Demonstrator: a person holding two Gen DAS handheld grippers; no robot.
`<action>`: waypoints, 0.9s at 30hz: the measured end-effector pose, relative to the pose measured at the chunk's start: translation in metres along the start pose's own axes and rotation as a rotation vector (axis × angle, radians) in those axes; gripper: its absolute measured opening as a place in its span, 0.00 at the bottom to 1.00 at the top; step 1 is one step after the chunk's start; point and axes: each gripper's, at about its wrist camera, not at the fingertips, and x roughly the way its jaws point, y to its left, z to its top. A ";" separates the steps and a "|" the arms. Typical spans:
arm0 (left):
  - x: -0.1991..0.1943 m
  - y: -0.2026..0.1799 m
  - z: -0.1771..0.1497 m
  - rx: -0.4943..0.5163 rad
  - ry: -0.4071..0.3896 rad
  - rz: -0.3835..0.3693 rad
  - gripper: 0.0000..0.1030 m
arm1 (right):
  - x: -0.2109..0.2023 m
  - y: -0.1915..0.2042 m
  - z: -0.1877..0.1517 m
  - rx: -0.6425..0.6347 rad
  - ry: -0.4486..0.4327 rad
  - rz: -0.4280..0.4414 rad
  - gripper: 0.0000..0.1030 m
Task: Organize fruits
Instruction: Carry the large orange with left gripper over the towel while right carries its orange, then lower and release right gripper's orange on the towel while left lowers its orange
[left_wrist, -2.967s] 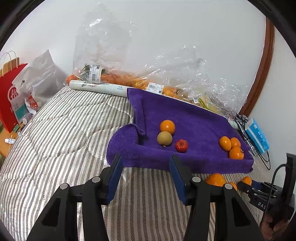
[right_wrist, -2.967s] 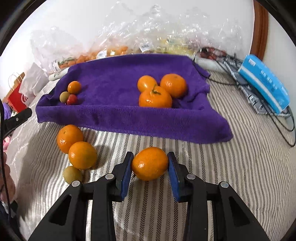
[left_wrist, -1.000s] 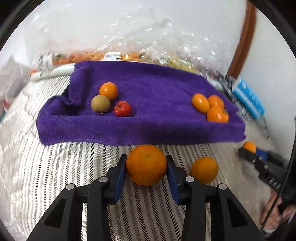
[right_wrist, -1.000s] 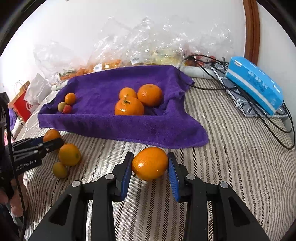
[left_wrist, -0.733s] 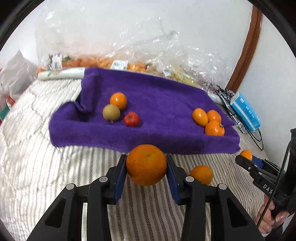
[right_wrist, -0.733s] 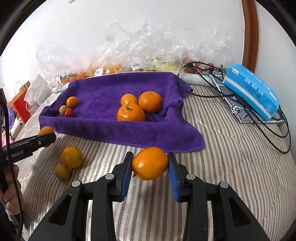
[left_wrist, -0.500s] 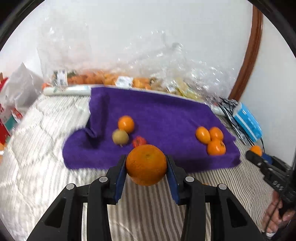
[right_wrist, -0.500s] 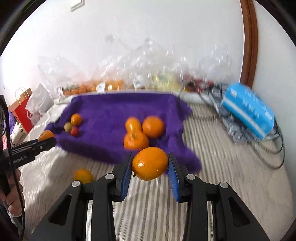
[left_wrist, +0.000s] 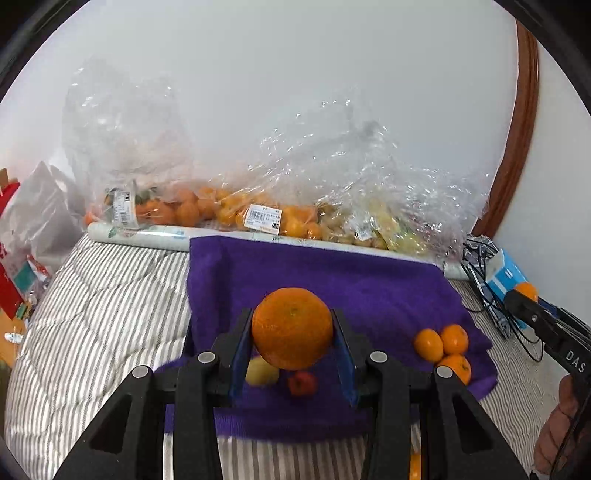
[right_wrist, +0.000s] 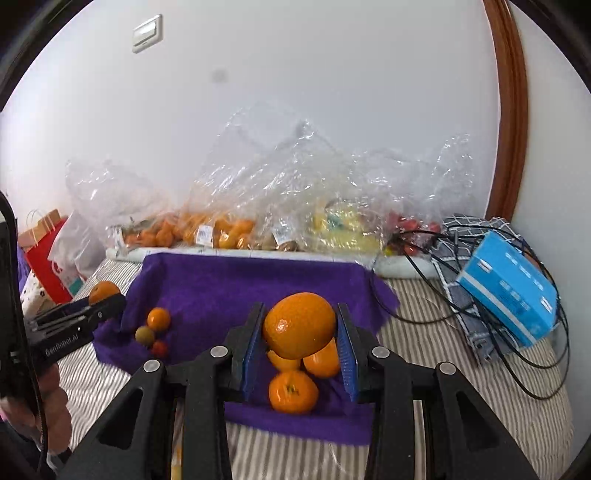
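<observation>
Purple terry towel (left_wrist: 388, 291) lies spread on the striped quilted bed (left_wrist: 92, 325). Left gripper (left_wrist: 292, 349) has its blue-padded fingers (left_wrist: 242, 354) clamped on a large round orange (left_wrist: 292, 328) above the towel; right gripper (right_wrist: 300, 350) pinches a smaller orange mandarin (right_wrist: 299, 325) above three mandarins (right_wrist: 293, 391) on the towel.

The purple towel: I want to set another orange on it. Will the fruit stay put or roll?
Probably stays. The towel looks soft and plush, and its rumpled edges rise like a rim. The three oranges already there sit huddled together, so a new one may drift toward that dip.
</observation>
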 end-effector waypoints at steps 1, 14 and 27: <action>0.004 0.001 0.002 -0.010 0.002 -0.009 0.37 | 0.007 0.002 0.004 0.003 0.003 -0.001 0.36; 0.026 0.011 -0.012 -0.066 -0.003 -0.033 0.37 | 0.064 0.000 -0.014 -0.008 0.041 -0.043 0.36; 0.043 0.015 -0.019 -0.073 0.034 -0.035 0.37 | 0.079 -0.004 -0.027 -0.025 0.085 -0.051 0.36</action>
